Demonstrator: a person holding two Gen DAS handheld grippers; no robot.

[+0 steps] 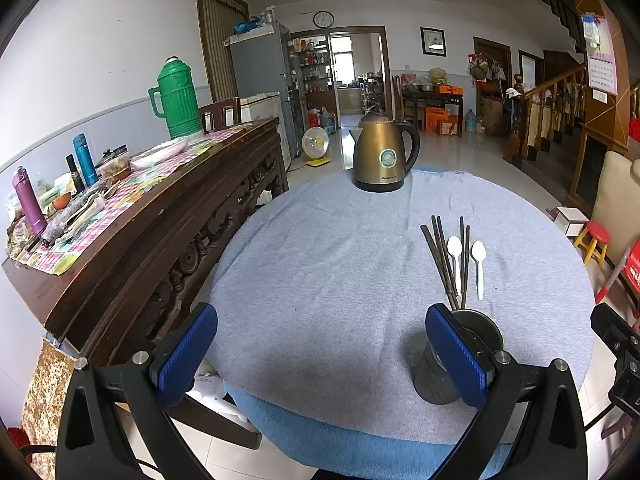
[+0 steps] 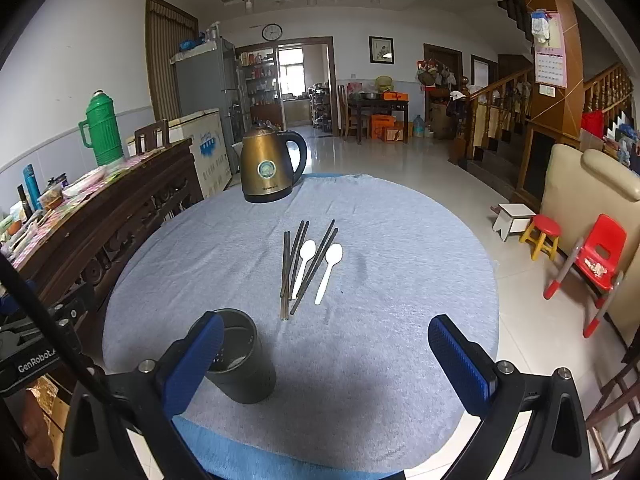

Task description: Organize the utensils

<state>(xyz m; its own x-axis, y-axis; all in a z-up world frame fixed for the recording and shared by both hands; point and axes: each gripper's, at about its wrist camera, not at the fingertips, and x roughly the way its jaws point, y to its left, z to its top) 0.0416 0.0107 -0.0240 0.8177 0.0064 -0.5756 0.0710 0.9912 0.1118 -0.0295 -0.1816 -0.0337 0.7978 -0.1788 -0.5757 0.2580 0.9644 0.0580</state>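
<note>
Two white spoons (image 2: 326,272) lie among dark chopsticks (image 2: 298,268), bowls toward the kettle (image 2: 272,168). Left gripper (image 1: 320,356) and right gripper (image 2: 326,364) gape wide, empty

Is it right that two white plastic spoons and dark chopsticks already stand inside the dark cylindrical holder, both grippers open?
No. The white plastic spoons and dark chopsticks lie flat on the grey cloth, beyond the dark cylindrical holder, per the right wrist view. Both grippers are open.

Ahead of the left gripper (image 1: 322,354) a broad stretch of bare grey worktop (image 1: 320,264) is seen — blocked only far ahead by the kettle (image 1: 382,154). To its right stands the dark holder (image 1: 460,360), just beside one finger; beyond that, chopsticks (image 1: 444,260) and spoons (image 1: 478,264) lie flat.
</note>
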